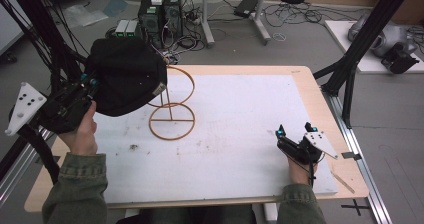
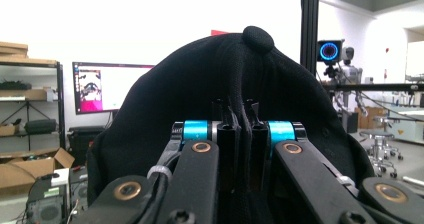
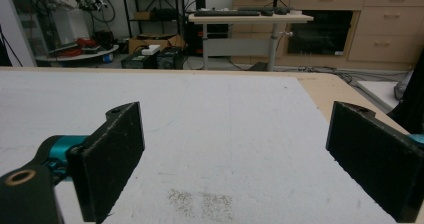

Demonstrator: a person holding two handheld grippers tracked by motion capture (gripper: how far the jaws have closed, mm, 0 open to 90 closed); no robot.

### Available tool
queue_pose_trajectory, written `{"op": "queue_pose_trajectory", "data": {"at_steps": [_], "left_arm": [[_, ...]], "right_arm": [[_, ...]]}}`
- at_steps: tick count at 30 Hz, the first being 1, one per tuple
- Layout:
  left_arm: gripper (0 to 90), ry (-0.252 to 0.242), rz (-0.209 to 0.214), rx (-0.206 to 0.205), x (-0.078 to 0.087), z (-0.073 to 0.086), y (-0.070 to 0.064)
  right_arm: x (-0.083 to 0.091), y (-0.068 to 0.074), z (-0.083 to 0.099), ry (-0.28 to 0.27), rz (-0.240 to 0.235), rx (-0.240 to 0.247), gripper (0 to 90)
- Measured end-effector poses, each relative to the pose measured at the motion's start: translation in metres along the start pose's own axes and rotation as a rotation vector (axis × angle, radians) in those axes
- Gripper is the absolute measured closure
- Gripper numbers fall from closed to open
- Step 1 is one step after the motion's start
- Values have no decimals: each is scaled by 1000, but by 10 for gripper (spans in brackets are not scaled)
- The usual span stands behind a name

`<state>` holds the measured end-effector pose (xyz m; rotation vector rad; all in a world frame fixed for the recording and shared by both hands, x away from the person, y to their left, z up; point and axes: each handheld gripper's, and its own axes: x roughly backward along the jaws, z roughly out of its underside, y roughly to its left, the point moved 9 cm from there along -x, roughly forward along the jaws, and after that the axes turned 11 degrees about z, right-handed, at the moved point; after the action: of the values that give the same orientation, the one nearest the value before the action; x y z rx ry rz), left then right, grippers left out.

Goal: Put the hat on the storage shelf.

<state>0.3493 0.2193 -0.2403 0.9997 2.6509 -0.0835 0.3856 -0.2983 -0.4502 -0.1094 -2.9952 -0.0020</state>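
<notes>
Your left gripper [image 1: 85, 91] clamped its jaws on a fold of the black cap [image 1: 125, 79], held above the desk's [image 1: 240, 114] 10 o'clock corner, hiding the top of the wire stand [image 1: 172, 111]. Your right gripper [image 1: 296, 131] rested at 4 o'clock, jaws wide apart around nothing.

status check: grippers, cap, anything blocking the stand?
Left gripper shut on black cap, held up beside wire stand. Right gripper open, resting low over white mat. Nothing blocking the stand.
</notes>
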Motion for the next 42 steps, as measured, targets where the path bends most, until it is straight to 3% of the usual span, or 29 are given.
{"op": "queue_pose_trajectory", "data": {"at_steps": [25, 31, 42], "left_arm": [[875, 9, 34, 24, -76, 2, 4], [874, 43, 36, 24, -82, 10, 4], [875, 113, 42, 70, -83, 32, 6]], "right_arm": [[2, -6, -2, -11, 12, 8, 76], [2, -6, -2, -13, 11, 2, 76], [2, -5, -2, -13, 9, 6, 76]]}}
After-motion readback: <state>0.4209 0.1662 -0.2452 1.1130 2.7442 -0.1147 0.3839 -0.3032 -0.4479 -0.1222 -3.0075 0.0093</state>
